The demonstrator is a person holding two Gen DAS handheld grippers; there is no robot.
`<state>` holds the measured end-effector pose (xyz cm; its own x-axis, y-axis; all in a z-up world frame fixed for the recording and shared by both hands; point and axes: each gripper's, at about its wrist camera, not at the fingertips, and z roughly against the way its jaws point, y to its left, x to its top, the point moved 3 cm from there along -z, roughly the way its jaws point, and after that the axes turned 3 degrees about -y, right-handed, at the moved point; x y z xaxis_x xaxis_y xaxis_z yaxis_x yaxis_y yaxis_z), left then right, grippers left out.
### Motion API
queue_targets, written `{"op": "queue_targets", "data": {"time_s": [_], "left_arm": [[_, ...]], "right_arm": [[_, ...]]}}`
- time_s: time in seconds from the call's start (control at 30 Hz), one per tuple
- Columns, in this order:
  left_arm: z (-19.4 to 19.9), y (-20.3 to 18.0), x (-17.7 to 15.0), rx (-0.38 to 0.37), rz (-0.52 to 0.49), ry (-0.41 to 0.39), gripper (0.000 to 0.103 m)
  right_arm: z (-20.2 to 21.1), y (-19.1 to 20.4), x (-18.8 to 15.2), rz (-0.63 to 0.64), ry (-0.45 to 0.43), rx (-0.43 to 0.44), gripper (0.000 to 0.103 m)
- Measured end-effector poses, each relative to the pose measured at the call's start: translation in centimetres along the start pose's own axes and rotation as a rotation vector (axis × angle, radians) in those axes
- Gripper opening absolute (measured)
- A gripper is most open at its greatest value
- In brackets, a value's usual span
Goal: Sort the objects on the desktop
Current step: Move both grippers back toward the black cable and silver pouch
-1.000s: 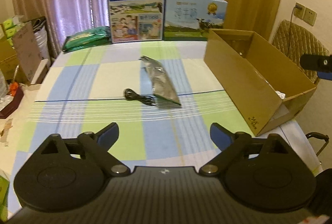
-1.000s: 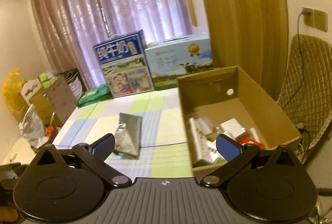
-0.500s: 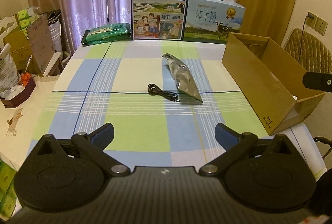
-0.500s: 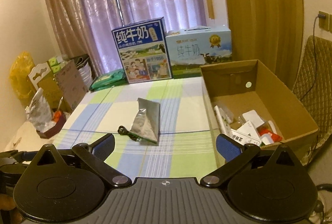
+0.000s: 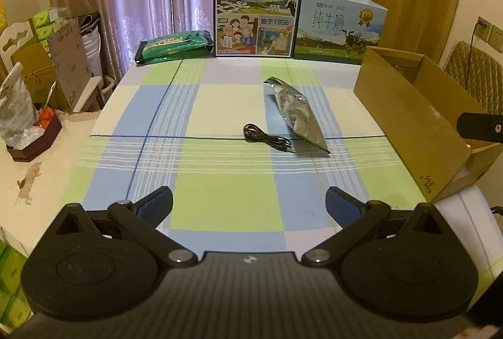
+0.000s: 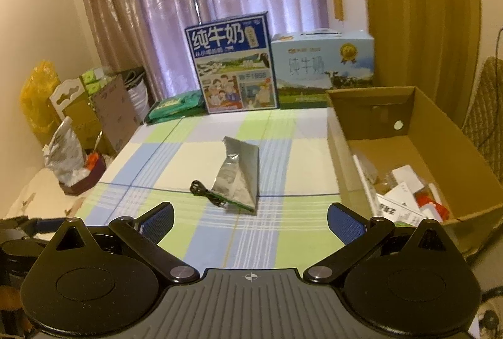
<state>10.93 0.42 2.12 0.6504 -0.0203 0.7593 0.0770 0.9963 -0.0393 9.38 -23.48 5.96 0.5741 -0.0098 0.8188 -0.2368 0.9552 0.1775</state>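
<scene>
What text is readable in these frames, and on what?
"纯牛奶" in large white characters on the dark blue milk carton.
"从小喝的奶" below that, same carton.
"始于1956" on the carton's picture panel.
"纯牛奶" on the light blue milk carton.
Green packet: print too small to read.
Cardboard box: mark near its corner unreadable.
Papers inside the cardboard box: blurred.
Left gripper and right gripper: no text.
</scene>
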Motion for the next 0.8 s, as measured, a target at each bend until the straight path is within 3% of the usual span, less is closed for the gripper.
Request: {"op": "queue_targets", "data": {"time_s": [0.27, 0.8], "left_arm": [[-4.6, 1.9, 0.6, 0.004, 0.018, 0.03, 0.102], [-17.0, 4.1, 2.6, 0.008, 0.033, 0.068, 0.101]], "right_arm": [[-5.1, 1.0, 0.1, 0.027, 0.045, 0.03, 0.101], [-20.6, -1.0, 0.7, 0.035, 0.139, 0.075, 0.101]]}}
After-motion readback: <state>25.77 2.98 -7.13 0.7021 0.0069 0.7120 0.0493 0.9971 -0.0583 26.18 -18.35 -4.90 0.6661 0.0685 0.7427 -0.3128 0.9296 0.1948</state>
